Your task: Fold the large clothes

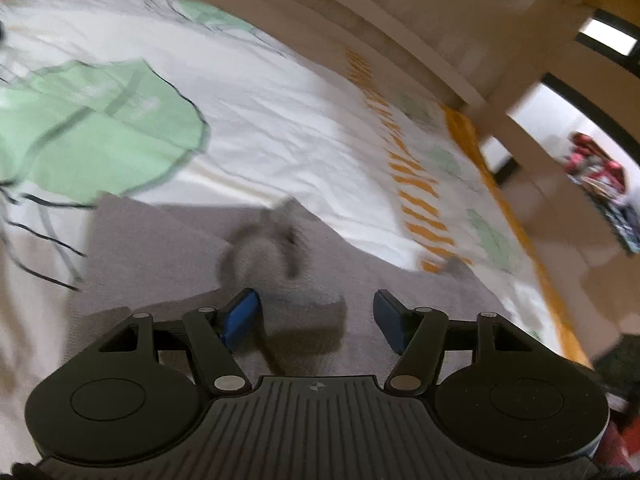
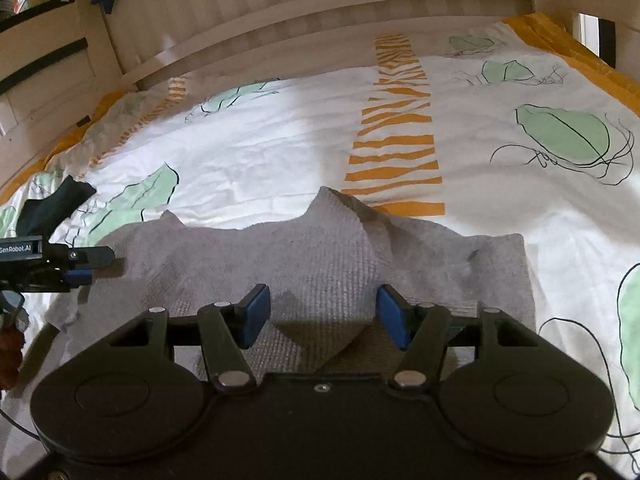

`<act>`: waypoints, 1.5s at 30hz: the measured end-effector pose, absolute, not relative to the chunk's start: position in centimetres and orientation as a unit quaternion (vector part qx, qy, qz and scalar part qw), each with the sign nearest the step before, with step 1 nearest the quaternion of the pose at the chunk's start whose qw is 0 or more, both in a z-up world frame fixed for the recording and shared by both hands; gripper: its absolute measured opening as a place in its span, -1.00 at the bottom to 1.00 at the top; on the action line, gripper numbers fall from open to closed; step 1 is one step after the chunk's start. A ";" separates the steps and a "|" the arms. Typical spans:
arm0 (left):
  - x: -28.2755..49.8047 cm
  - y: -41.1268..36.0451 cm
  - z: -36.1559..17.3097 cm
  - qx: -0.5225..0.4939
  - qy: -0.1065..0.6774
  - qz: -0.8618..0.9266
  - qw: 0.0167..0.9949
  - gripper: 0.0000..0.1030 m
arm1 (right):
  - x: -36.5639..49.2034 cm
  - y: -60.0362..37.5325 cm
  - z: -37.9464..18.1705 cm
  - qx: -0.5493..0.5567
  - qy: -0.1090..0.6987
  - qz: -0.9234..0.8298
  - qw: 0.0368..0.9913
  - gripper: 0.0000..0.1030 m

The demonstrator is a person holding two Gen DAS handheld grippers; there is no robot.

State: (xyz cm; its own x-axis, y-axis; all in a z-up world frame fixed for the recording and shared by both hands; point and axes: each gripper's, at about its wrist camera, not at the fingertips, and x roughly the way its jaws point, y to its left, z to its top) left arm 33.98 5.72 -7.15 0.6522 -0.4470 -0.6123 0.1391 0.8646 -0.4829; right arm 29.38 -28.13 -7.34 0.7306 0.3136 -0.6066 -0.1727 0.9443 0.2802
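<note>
A grey knitted garment [image 2: 304,256] lies partly folded on the bed, with a raised fold running through its middle. In the left wrist view the garment [image 1: 256,280] is blurred and a bunched lump of it sits just ahead of the fingers. My left gripper [image 1: 316,312] is open and empty just above the cloth; it also shows at the left edge of the right wrist view [image 2: 80,268], at the garment's left end. My right gripper [image 2: 322,308] is open and empty over the garment's near edge.
The bed cover [image 2: 280,152] is white with green leaf shapes and orange stripes. A wooden bed frame [image 2: 280,36] runs along the far side. A dark cloth [image 2: 56,204] lies at the left. Colourful items [image 1: 600,184] lie beyond the bed.
</note>
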 end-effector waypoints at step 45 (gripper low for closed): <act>28.6 1.0 -6.5 -0.011 0.400 -0.200 0.894 0.03 | 25.5 -20.5 -5.2 -0.031 0.320 0.205 0.924 0.15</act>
State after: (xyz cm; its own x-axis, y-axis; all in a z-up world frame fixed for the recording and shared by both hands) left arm 28.59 1.03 -6.48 0.5988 -0.3669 -0.7119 0.3500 0.9194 -0.1795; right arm 25.47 -20.55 -5.24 0.7113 0.3598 -0.6038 -0.3996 0.9137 0.0738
